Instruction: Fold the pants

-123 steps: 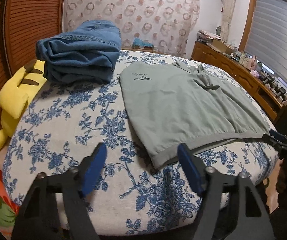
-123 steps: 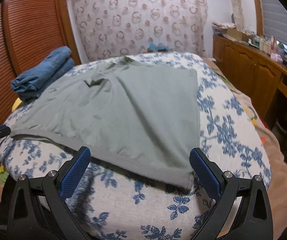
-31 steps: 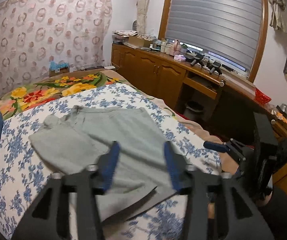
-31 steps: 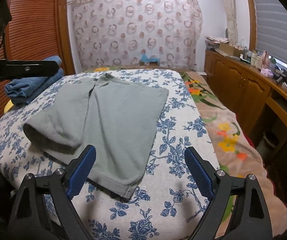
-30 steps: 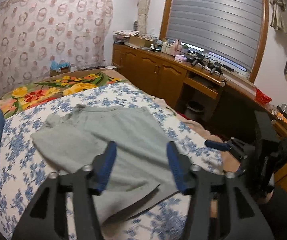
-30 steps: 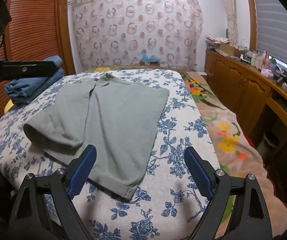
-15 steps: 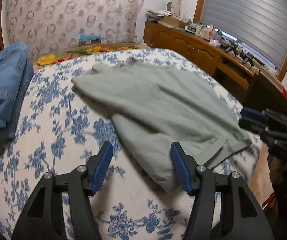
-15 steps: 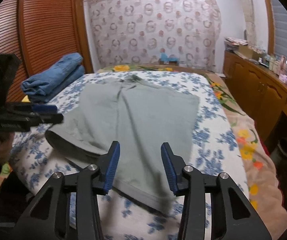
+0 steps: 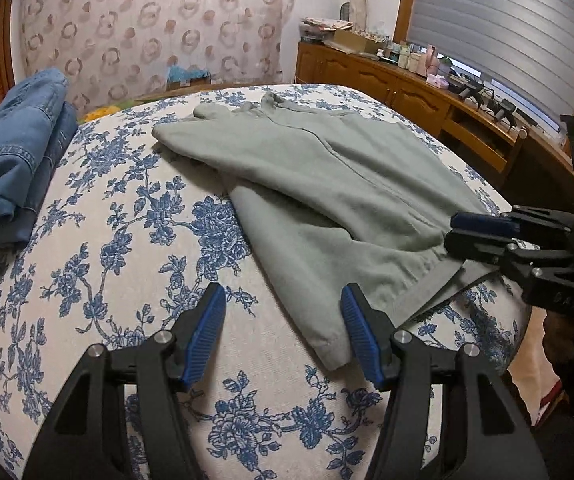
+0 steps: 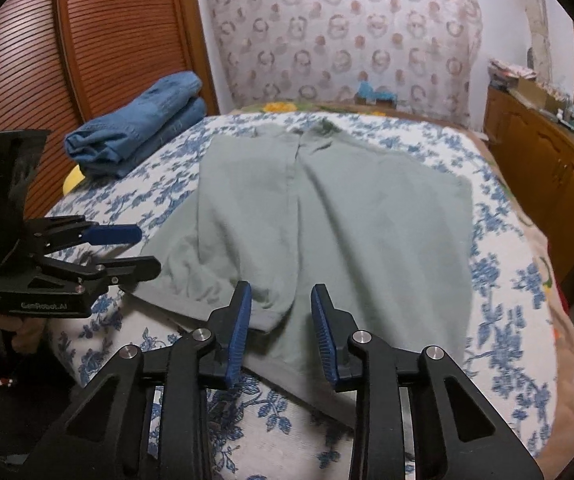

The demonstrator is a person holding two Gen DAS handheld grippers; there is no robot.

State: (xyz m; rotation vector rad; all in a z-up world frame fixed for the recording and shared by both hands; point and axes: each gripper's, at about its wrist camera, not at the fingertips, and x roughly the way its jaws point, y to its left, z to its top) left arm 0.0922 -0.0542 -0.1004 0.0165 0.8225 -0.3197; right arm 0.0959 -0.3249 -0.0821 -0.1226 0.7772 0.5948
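Across the middle of the bed, on its blue-flowered cover, lies 1 pair of grey-green pants, partly folded, 1 leg doubled over the other, hems at the near edge. On the far left sits 1 folded stack of blue jeans. 2 grippers work at the near hems. Its jaws standing apart, the left gripper has bare cover between them, its right pad just beside the near hem corner and gripping nothing. The right gripper has just been narrowing its jaws; a hem corner lies between them, yet the pads do not press it. 1 wooden sideboard runs along the right wall.
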